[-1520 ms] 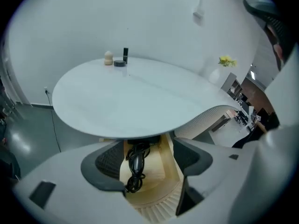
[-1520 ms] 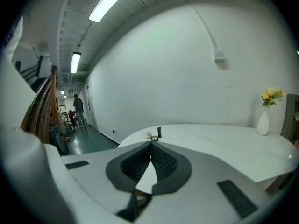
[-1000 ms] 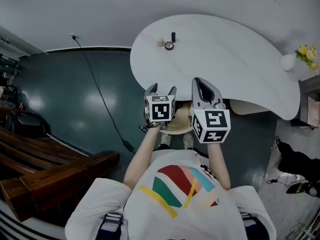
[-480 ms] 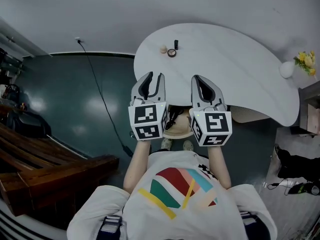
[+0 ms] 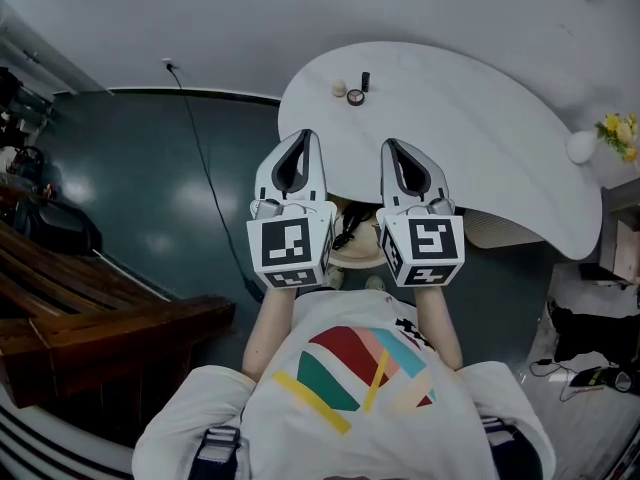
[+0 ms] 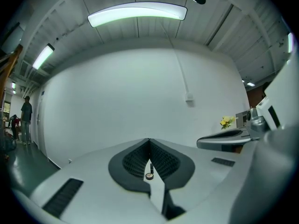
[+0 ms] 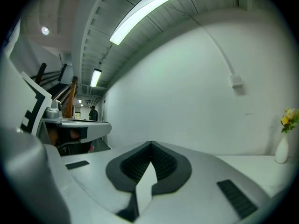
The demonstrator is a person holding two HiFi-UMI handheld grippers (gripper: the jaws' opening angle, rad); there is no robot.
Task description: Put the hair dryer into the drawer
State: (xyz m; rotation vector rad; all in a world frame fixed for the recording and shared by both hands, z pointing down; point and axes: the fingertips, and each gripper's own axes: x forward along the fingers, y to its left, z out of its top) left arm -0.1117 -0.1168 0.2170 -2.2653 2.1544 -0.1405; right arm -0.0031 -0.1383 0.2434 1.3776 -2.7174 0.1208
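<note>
Left hand-held gripper (image 5: 303, 136), right hand-held gripper (image 5: 388, 145): closed, empty, by white table (image 5: 480, 118).

Light is given by ceiling strips (image 6: 138, 13). Glare is seen on the floor (image 5: 150, 198). Picture edges are bent and darkened.

Both out front now: left forearm (image 5: 268, 320) and right forearm (image 5: 440, 320) stretch forward, side by side. The left hand-held gripper (image 5: 301, 138) points level, jaws pressed together with nothing between. The right hand-held gripper (image 5: 391, 148), just beside it, is closed and empty too.
</note>
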